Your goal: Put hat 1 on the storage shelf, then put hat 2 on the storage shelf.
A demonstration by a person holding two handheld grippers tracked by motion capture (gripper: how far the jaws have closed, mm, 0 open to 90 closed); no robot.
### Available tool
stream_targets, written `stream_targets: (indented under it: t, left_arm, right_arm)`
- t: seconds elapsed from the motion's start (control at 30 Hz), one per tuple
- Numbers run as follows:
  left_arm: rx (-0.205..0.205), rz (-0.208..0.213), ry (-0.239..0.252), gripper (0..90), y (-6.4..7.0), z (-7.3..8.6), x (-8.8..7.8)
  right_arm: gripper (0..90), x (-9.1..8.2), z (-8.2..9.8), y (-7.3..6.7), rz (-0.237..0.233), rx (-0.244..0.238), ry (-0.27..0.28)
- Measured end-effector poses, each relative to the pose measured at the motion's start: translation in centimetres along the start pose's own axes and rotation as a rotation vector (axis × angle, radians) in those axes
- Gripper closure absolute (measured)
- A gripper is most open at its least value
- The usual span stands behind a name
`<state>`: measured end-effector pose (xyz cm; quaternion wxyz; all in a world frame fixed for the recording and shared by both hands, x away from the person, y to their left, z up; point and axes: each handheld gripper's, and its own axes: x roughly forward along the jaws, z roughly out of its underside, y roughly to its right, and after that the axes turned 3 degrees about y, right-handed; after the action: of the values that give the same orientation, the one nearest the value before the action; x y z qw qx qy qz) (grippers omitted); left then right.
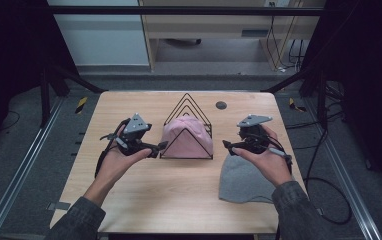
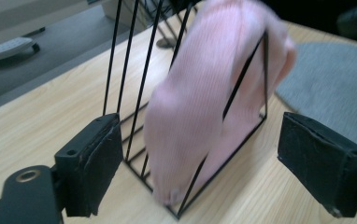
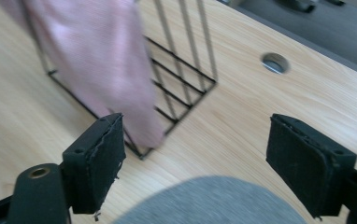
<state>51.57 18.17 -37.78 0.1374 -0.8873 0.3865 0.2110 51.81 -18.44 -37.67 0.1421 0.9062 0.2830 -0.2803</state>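
A ribbed pink knit hat (image 1: 186,137) fills the triangular black wire rack (image 1: 187,111); a grey one (image 1: 244,180) lies flat (right front corner). Both tongs, left gripper (image 1: 160,146) and right gripper (image 1: 228,146), gape wide, empty.

A wooden table (image 1: 144,200) carries a wire rack (image 1: 187,106) and grey hat (image 1: 241,180).

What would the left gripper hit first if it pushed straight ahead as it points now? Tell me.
Most likely the black wire rack with the pink hat tucked in it. The left gripper is open and aimed at the rack's near corner; its remaining distance is unclear.
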Motion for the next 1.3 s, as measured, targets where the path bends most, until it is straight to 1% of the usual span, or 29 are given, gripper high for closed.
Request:
stream_targets:
  t: [0.03,0.07,0.1,0.17,0.23,0.27,0.3,0.33,0.4,0.47,0.5,0.53,0.57,0.63,0.67,0.7,0.73,0.8,0.87,0.97,1.03,1.07,1.17,1.2,1.27,1.3]
  left_arm:
    - [-0.001,-0.005,-0.006,13.2,0.0,0.3,-0.1]
    - [-0.016,-0.004,-0.007,13.1,0.0,0.9,-0.2]
    - [-0.027,-0.002,-0.013,13.0,-0.1,1.3,-0.3]
    - [-0.036,-0.012,-0.029,12.8,-0.2,2.3,-0.5]
    - [-0.038,-0.030,-0.051,12.2,-0.4,3.1,-0.6]
    - [-0.048,-0.034,-0.053,11.9,-0.5,3.5,-0.7]
    - [-0.048,-0.034,-0.053,11.6,-0.5,3.5,-0.7]
    - [-0.059,-0.035,-0.056,11.6,-0.6,4.0,-0.9]
    - [-0.067,-0.041,-0.066,10.8,-0.7,4.6,-1.2]
    - [-0.067,-0.051,-0.075,8.4,-0.8,5.2,-1.5]
    - [-0.071,-0.050,-0.079,8.4,-0.8,5.4,-1.6]
    - [-0.076,-0.041,-0.081,7.5,-0.8,5.7,-1.8]
    - [-0.079,-0.033,-0.084,5.0,-0.8,6.0,-1.9]
    - [-0.093,-0.031,-0.099,5.0,-0.8,6.8,-2.0]
    - [-0.098,-0.020,-0.101,5.0,-0.7,7.2,-2.1]
    - [-0.098,-0.020,-0.101,5.0,-0.7,7.2,-2.1]
    - [-0.104,-0.009,-0.108,5.0,-0.7,7.7,-2.1]
    - [-0.106,0.006,-0.121,5.0,-0.7,7.9,-2.2]
    - [-0.110,-0.001,-0.127,4.6,-0.9,8.1,-2.2]
    - [-0.118,-0.010,-0.131,4.8,-1.0,8.3,-2.1]
    - [-0.115,-0.013,-0.136,5.1,-0.9,8.4,-2.0]
    - [-0.115,-0.013,-0.136,5.2,-0.9,8.4,-2.0]
    - [-0.114,-0.015,-0.139,5.3,-0.9,8.5,-2.0]
    - [-0.110,-0.016,-0.141,5.3,-0.9,8.5,-2.0]
    - [-0.114,-0.018,-0.144,5.4,-0.9,8.6,-2.0]
    - [-0.115,-0.018,-0.145,5.4,-0.9,8.6,-2.1]
  right_arm:
    - [17.8,-0.2,0.3,0.5,0.012,0.012,-0.003]
    - [17.0,-0.2,0.5,0.8,0.024,0.019,-0.002]
    - [16.3,-0.4,0.8,1.3,0.040,0.037,-0.005]
    - [15.0,-0.5,1.3,2.0,0.057,0.060,-0.010]
    - [12.8,-0.6,1.7,2.6,0.063,0.071,-0.021]
    - [12.6,-0.6,1.8,2.9,0.066,0.075,-0.025]
    - [12.6,-0.6,1.8,2.9,0.066,0.075,-0.025]
    - [12.6,-0.6,2.0,3.1,0.066,0.082,-0.028]
    - [15.4,-0.6,2.4,3.6,0.077,0.089,-0.036]
    - [17.6,-0.5,3.1,4.5,0.098,0.093,-0.067]
    - [17.6,-0.5,3.1,4.5,0.098,0.093,-0.067]
    - [19.5,-0.5,3.4,4.8,0.103,0.094,-0.077]
    - [21.8,-0.4,4.1,5.6,0.117,0.103,-0.105]
    - [27.2,-0.3,4.9,6.5,0.121,0.116,-0.131]
    - [28.4,-0.1,5.4,7.0,0.124,0.126,-0.149]
    - [28.4,-0.1,5.4,7.0,0.124,0.126,-0.149]
    - [31.9,0.2,6.3,7.8,0.127,0.138,-0.179]
    - [37.1,0.4,7.0,8.5,0.120,0.161,-0.202]
    - [39.6,0.6,7.6,9.1,0.121,0.168,-0.217]
    - [43.5,0.7,8.1,9.9,0.121,0.188,-0.223]
    - [48.0,0.8,8.4,10.2,0.120,0.196,-0.226]
    - [48.0,0.8,8.4,10.2,0.120,0.196,-0.226]
    - [53.2,1.2,8.8,10.8,0.120,0.202,-0.240]
    - [53.7,1.3,9.0,10.9,0.122,0.205,-0.246]
    - [54.7,1.8,9.7,11.6,0.138,0.232,-0.272]
    - [54.7,1.9,9.9,11.9,0.141,0.238,-0.282]
